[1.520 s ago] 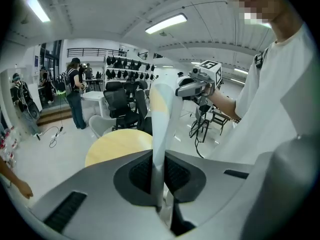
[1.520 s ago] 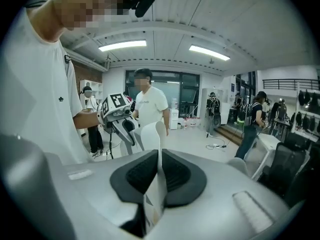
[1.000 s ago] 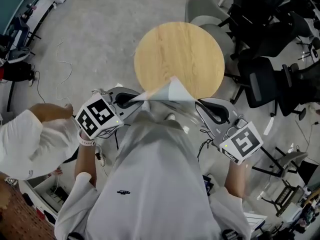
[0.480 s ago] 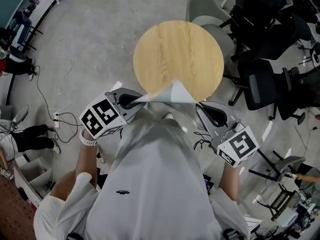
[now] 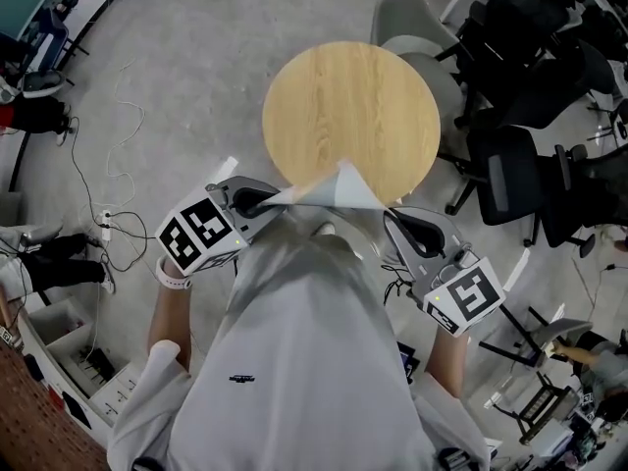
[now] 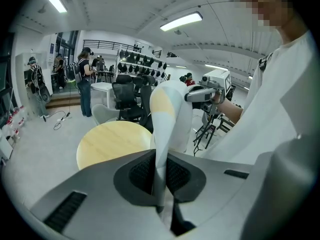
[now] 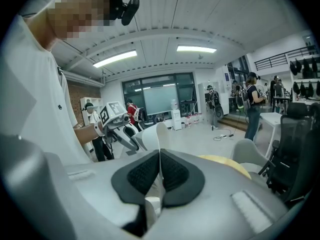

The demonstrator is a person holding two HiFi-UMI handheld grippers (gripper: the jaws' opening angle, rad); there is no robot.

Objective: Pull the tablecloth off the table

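The tablecloth [image 5: 334, 185], pale blue-white, is off the round wooden table [image 5: 351, 116] and hangs stretched between my two grippers, just above the table's near edge and in front of my chest. My left gripper [image 5: 265, 198] is shut on its left corner. In the left gripper view the cloth [image 6: 169, 115] rises from between the pads [image 6: 144, 174] of that gripper [image 6: 160, 173]. My right gripper [image 5: 389, 210] is shut on the right corner. Its own view shows the cloth [image 7: 151, 135] pinched in the right gripper [image 7: 160, 171]. The tabletop is bare.
Black office chairs [image 5: 518, 170] crowd the right side, and a grey chair [image 5: 407, 23] stands behind the table. Cables [image 5: 106, 180] lie on the floor at the left, with shelving [image 5: 59, 346] below them. People stand far off [image 6: 84, 81].
Both grippers and the cloth have stayed almost still. A person in white at the left edge has gone out of view.
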